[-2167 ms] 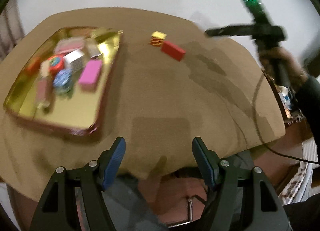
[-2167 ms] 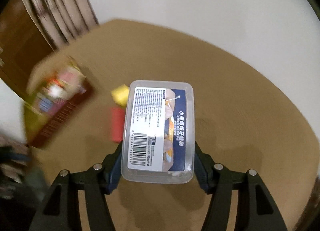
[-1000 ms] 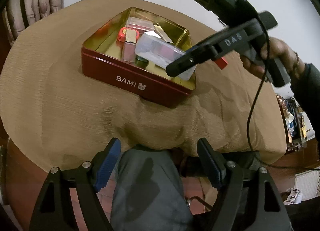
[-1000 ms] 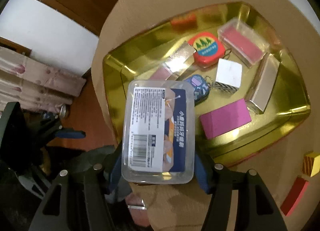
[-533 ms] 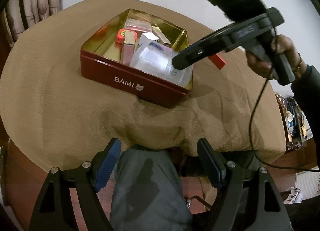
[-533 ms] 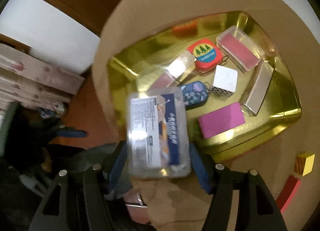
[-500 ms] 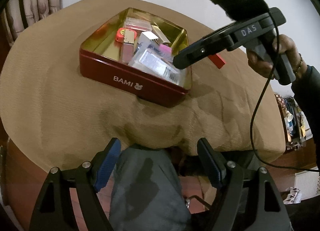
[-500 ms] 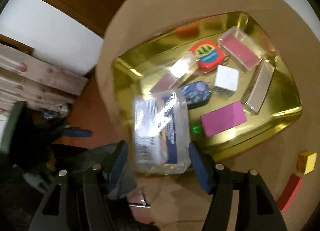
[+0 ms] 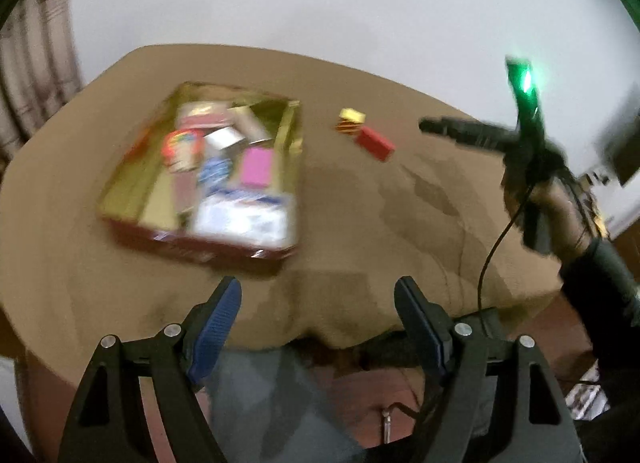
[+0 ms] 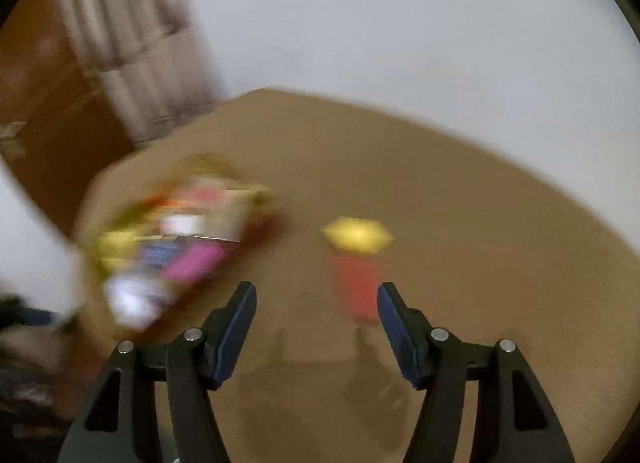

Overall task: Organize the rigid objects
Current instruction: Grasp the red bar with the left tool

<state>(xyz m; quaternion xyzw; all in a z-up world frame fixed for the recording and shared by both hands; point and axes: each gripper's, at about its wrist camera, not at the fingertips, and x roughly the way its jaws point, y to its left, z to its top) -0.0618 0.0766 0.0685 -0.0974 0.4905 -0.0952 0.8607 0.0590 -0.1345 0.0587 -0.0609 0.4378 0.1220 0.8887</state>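
A white wall backs a round worktop (image 9: 360, 223) under a tan cloth, with a curtain and brown door off to the left.

On the cloth sits the tin (image 9: 132, 167), gold inside and red outside, crowded with small things: a pink block (image 9: 256, 165), a round red-and-orange piece, a blue tag, and along its near wall a clear plastic box (image 9: 244, 219) with a printed label. All are blurred, so finer detail cannot be read. Apart from the tin, to its right, lie a yellow cube (image 9: 351, 121) and, just beside it, a red block (image 9: 375, 143).

The right gripper (image 10: 314, 299) is spread wide and holds nothing; in its own view the red block (image 10: 358, 283) lies between its fingers, further out, with the yellow cube (image 10: 357, 236) just beyond. The left gripper (image 9: 318, 299) is likewise spread and empty, hanging at the near edge of the worktop, short of the tin.

By my reading the box is stowed and the step in hand is going for the two loose pieces. The next move calls for lowering the right gripper over the red block, lining its fingers across the narrow sides, and closing without nudging the cube.
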